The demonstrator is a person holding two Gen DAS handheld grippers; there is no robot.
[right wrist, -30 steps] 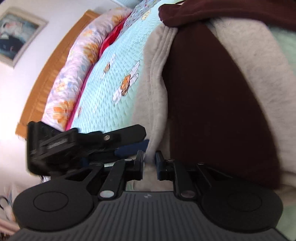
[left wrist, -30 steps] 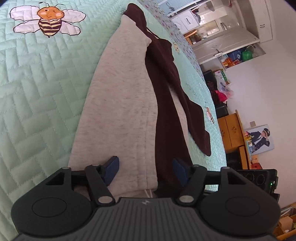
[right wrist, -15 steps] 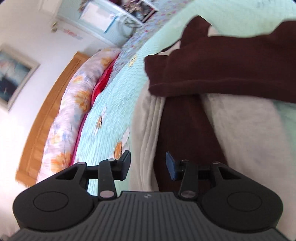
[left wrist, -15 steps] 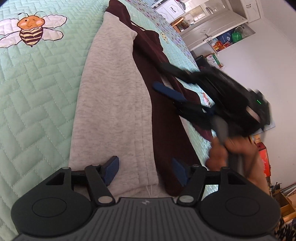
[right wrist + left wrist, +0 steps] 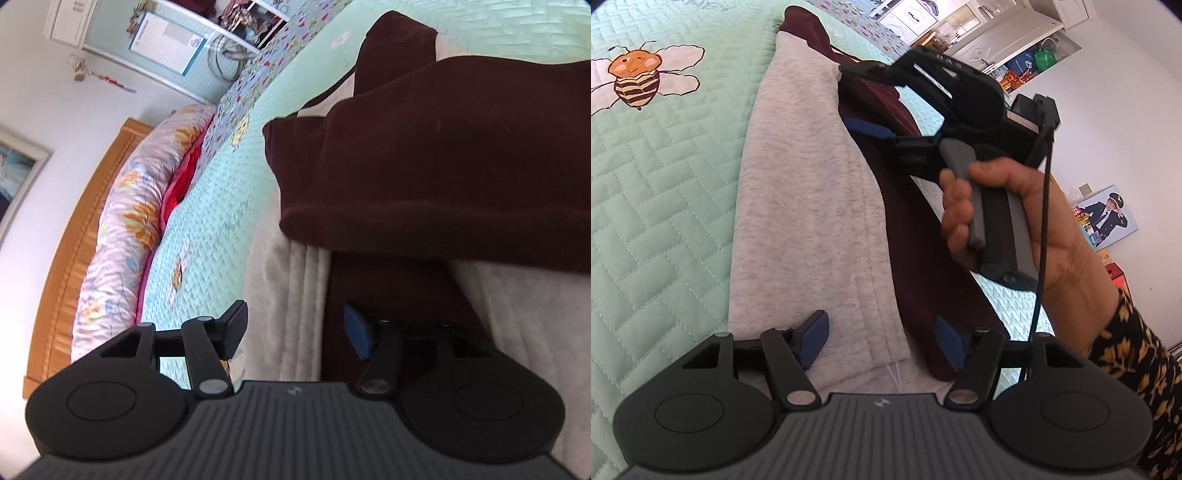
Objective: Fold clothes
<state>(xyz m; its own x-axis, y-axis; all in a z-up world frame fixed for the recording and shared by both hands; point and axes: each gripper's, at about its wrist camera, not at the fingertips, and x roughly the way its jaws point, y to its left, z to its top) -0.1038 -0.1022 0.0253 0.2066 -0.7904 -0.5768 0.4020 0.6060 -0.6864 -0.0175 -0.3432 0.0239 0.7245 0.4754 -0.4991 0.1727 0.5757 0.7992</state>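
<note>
1. We are holding the left tool with its jaws apart over the near end of the garment; nothing is pinched, and the blue pads are standing clear on either side of the grey-and-maroon edge.
2. We are opening the right tool; its jaws are spreading with the cloth's edge lying between and below them, not pressed by either pad, so we are judging it empty. In the left wrist view the hand is carrying it above the maroon strip.
3. The garment, a grey fleece piece with a maroon part, is lying lengthwise on the bed's green quilt, already narrowed into a long band.
4. In the right wrist view a maroon sleeve is lying folded across the body, over the pale grey layer.
5. We are judging the sideways folds done: sleeve brought in, sides doubled over.
6. Still left, by our reading: doubling the long band end to end into a compact stack, then smoothing it.
7. Neither tool is gripping cloth for that step yet.
</note>
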